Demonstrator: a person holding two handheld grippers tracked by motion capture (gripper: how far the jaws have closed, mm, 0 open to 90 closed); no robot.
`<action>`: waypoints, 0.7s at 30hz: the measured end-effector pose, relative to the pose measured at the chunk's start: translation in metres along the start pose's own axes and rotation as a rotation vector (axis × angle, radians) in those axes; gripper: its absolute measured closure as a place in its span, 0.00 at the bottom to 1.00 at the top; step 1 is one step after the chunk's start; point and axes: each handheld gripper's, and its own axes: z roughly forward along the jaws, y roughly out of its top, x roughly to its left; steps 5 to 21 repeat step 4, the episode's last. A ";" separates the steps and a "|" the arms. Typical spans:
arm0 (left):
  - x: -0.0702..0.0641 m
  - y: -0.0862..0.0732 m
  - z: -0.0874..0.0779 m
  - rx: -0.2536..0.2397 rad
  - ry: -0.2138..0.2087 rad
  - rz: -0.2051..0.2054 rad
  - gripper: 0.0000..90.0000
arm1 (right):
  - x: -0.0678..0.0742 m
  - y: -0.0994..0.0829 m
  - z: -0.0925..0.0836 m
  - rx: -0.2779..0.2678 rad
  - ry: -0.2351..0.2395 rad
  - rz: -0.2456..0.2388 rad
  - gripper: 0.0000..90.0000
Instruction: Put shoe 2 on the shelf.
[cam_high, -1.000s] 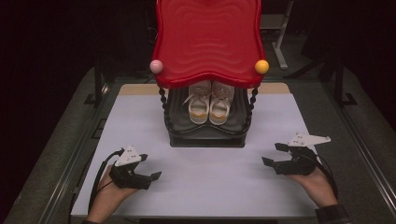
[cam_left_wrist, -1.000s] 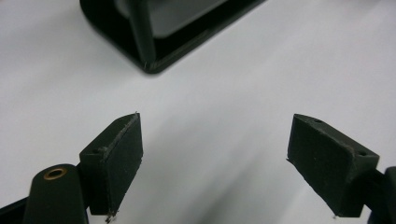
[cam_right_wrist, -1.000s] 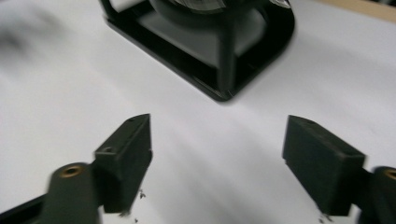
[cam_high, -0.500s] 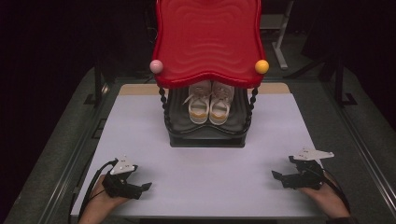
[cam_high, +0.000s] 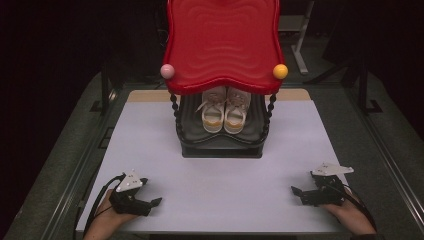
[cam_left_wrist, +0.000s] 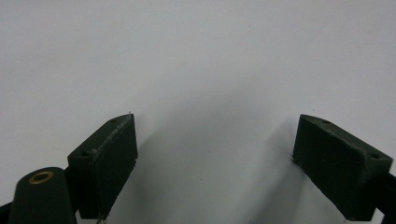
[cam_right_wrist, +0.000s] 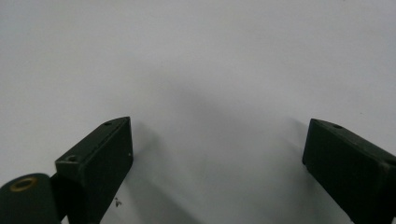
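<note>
Right now I keep both grippers, left (cam_high: 156, 202) and right (cam_high: 295, 190), low at the near surface (cam_high: 220, 175), fingers released, nothing between them; the shoes (cam_high: 226, 111) sit paired on the rack (cam_high: 220, 145) under its red top, well apart.

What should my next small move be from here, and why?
Probably lift both hands and reach forward toward the shoes on the rack's lower shelf. The left gripper and right gripper sit low at the table's near edge, open and empty.
</note>
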 end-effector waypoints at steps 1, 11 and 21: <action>0.000 0.000 0.000 0.000 0.000 0.001 0.15 | 0.000 0.000 0.000 0.000 0.000 0.000 0.09; 0.000 0.000 0.000 -0.002 0.000 0.000 0.15 | 0.000 0.000 0.000 -0.002 -0.001 -0.001 0.09; 0.000 0.000 0.000 -0.002 0.000 0.000 0.15 | 0.000 0.000 0.000 -0.002 -0.001 -0.001 0.09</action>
